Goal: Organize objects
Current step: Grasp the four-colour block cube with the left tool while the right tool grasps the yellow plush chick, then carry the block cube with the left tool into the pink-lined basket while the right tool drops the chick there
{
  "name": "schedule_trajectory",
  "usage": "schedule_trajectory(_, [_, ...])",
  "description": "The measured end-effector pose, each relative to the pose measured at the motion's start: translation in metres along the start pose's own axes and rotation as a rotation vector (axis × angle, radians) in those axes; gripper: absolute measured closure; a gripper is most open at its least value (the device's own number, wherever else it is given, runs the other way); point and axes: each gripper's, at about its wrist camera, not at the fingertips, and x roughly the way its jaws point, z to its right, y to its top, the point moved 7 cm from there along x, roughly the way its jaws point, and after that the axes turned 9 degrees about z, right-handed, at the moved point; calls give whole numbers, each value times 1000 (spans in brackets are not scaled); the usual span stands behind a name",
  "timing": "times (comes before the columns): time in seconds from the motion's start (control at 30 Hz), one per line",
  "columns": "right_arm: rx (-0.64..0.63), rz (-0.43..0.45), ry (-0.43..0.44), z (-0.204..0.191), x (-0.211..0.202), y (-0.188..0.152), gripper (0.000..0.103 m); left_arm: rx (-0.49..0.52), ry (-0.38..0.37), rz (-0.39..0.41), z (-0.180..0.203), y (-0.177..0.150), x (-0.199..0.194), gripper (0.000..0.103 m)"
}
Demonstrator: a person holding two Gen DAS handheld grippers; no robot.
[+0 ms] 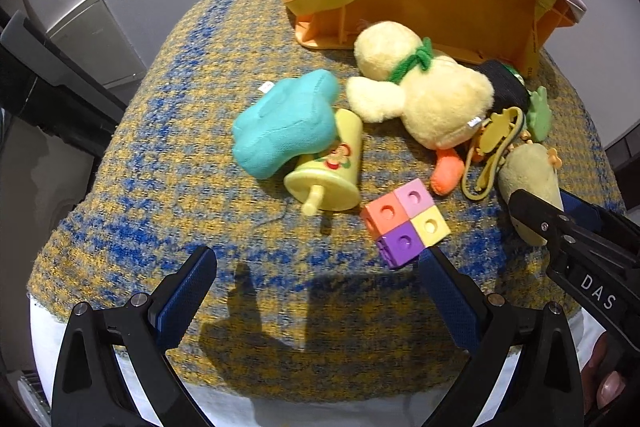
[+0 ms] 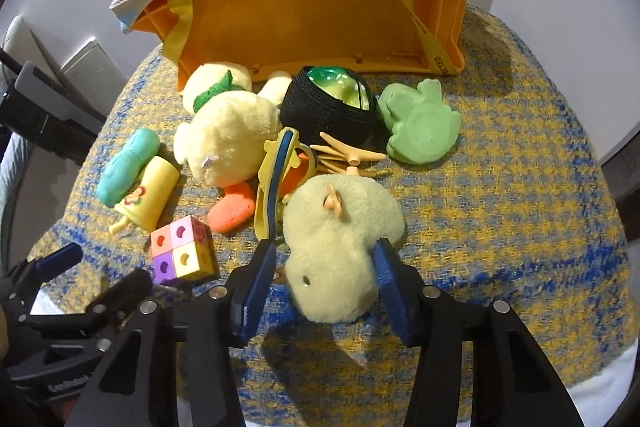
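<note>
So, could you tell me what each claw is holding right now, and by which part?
The right claw straddles the pale yellow plush at its near, narrower end; a firm grip cannot be told. The left claw is open, holding nothing.

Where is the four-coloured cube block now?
In the left wrist view, the cube block lies on the woven cloth, right of centre, between the yellow cup and the orange plush foot.

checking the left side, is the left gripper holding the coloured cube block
No, the left gripper is open with nothing between its fingers, and the cube block lies on the woven cloth ahead of it.
</note>
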Motion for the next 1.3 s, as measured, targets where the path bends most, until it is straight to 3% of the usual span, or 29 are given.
schedule_trajectory(0.43, [26,49,-38,31,-37,4,54,-3,-87,0,45,5,18,4])
schedule_trajectory(0.6, [34,60,-58,36,-40,11,54,3,-108,-30,61,4,28,32])
schedule_trajectory(0.73, [41,60,-64,40,-38,13,54,7,-99,-32,67,6,34,36])
schedule_trajectory(0.83, [42,63,-65,43,-38,13,54,13,-84,-22,67,9,34,56])
schedule_trajectory(1.3, [23,116,-44,32,-60,22,54,11,-108,13,65,19,7,57])
